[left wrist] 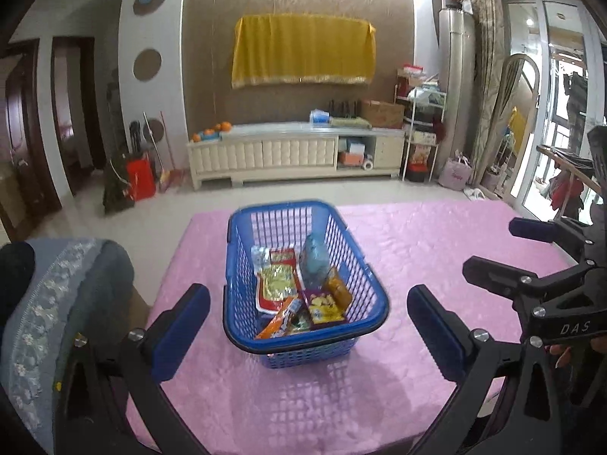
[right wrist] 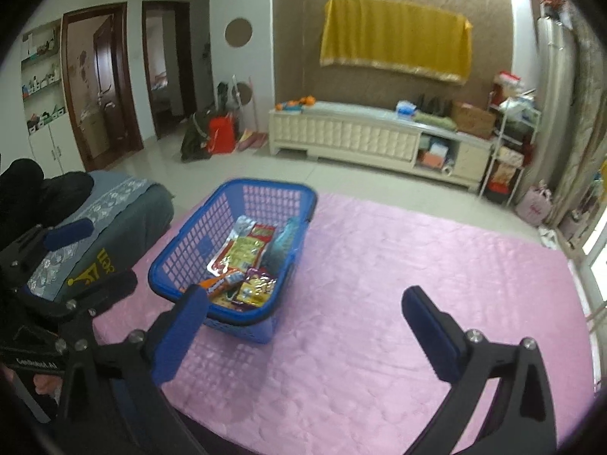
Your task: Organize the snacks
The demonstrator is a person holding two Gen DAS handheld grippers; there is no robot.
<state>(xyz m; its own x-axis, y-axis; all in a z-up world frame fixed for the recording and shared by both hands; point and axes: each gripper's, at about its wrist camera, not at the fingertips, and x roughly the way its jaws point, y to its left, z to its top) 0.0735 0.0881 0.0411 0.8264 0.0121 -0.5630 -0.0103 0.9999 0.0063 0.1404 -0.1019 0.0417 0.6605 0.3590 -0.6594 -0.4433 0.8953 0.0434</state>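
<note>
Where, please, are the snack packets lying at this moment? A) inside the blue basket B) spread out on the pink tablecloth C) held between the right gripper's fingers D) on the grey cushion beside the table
A: the snack packets all lie inside the blue basket, which stands on the pink tablecloth; the cloth around it is bare and both the left gripper and the right gripper stand open and empty.

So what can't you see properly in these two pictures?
- Bottom of the blue plastic basket: both views, covered by piled snack packets.
- Packet names: both views, too blurred and small.
- Basket's near corner: right wrist view, behind the right gripper's blue finger pad.
- Pink tablecloth: near edge cut off.
</note>
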